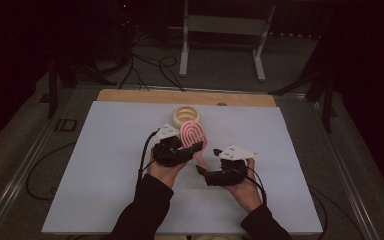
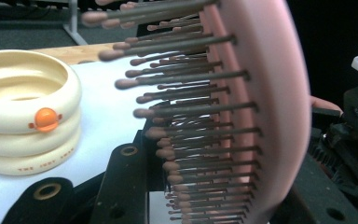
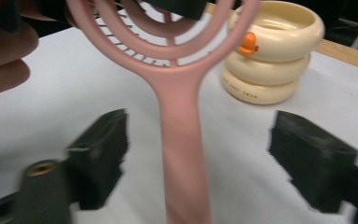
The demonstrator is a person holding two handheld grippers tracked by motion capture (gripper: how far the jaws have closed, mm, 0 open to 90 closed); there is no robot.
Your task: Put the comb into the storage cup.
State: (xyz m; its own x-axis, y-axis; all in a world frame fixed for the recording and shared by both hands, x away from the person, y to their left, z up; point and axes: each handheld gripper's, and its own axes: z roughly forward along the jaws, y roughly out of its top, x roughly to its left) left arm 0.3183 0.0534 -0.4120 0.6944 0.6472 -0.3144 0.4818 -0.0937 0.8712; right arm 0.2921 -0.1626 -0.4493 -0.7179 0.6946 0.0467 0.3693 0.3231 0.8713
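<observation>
Left tongs pinch the pink hairbrush by its head, above mid-worktop. Right tongs stand spread, handle between them, untouched. Advise keeping the left grip firm before withdrawing. Cream ringed pot sits near the far edge.
</observation>
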